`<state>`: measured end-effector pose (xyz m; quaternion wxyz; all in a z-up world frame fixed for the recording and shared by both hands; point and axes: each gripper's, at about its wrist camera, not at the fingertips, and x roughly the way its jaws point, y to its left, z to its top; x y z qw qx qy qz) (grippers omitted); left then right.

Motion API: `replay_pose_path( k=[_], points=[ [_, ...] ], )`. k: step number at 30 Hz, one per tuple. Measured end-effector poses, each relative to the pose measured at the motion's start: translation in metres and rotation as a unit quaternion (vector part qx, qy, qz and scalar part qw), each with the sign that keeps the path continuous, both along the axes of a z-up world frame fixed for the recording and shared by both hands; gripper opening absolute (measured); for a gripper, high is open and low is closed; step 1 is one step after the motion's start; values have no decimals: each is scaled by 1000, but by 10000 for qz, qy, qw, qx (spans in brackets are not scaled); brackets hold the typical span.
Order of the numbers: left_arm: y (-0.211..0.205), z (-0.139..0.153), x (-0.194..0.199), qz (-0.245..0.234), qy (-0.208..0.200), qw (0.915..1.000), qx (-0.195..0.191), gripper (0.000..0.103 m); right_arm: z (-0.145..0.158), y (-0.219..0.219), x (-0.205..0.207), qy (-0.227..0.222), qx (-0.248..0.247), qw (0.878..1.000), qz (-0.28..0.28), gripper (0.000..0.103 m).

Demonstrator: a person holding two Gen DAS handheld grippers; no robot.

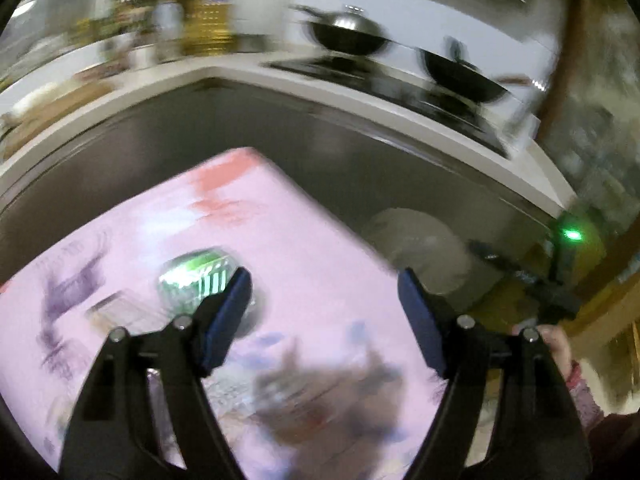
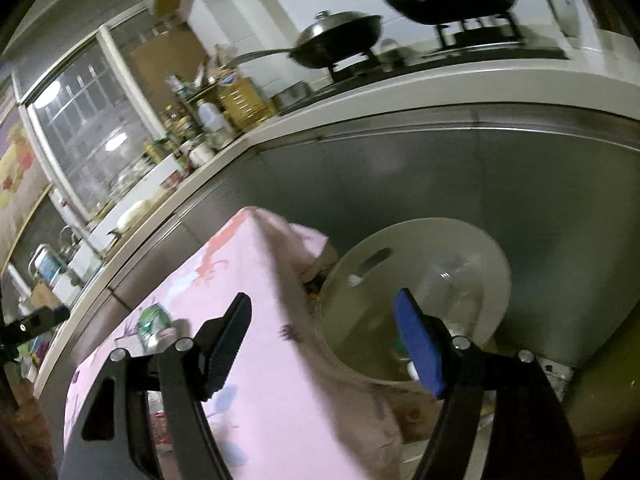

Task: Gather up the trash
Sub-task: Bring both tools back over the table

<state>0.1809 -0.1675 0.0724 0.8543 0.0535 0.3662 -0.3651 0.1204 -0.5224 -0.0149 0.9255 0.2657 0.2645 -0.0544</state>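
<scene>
Both tongs tilted down, jaws wide and empty

Left gripper over the pink printed tablecloth, crushed green can beside its left finger (blurred); right gripper before the round beige bin.

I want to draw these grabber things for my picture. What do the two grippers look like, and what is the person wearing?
Both look alike. The left gripper has two black angular plastic arms with cut-out holes and small silver round bolts, ending in dark blue ribbed pads. The right gripper matches, with brighter blue pads. At the left view's edge shows a reddish patterned sleeve cuff.
</scene>
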Motion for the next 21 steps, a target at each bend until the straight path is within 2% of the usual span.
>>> replay_pose_path(
  k=[2,5,8,11,16,19,21],
  points=[
    [52,2,5,507,-2,9987,2,73,3,18,8,13,-4,9999,169,71],
    [133,0,9,1303,31,9915,-35,73,6,42,17,45,102,9990,440,71],
    [200,-5,7,1960,80,9805,-88,73,8,71,28,105,160,9972,727,71],
    [248,-18,1,2433,242,9695,-200,73,11,106,38,164,131,9939,1080,71],
    [290,-48,-5,2734,546,9600,-245,73,17,174,55,295,-259,9835,1768,71],
    [303,-64,-7,2768,700,9579,-302,73,20,220,61,345,-855,9712,2196,68],
    [304,-72,-9,2740,767,9581,-327,73,18,250,65,395,-1348,9590,2462,65]
  ],
)
